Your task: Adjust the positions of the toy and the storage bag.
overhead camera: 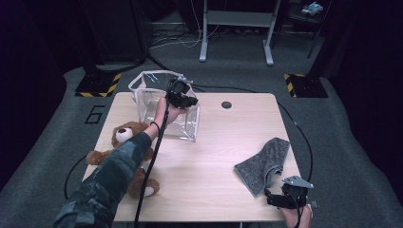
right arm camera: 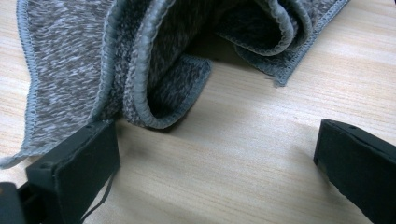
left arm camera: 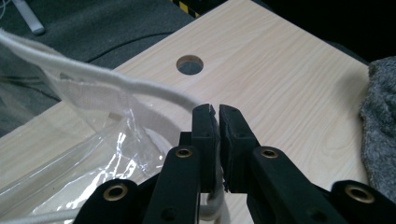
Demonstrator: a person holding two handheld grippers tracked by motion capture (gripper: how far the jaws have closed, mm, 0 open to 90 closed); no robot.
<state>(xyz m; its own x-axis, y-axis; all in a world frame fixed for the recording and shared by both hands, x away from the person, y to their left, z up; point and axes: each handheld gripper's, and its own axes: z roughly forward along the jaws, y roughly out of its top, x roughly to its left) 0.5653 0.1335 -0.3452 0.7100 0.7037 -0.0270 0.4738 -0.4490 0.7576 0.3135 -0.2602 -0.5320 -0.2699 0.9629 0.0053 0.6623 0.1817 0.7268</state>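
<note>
The left claw (left arm camera: 217, 140) pinches the white rim cord of the clear plastic bag (overhead camera: 164, 107) at the bench's (overhead camera: 209, 156) eleven o'clock. Keep the mouth taut and wide. The right claw (right arm camera: 215, 158) sits open beside the grey cloth (right arm camera: 140, 60) at five o'clock.

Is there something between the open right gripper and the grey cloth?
Nothing visible. The right gripper stands open on the bare table, and the grey cloth lies directly ahead, its edge already beside one jaw.
</note>
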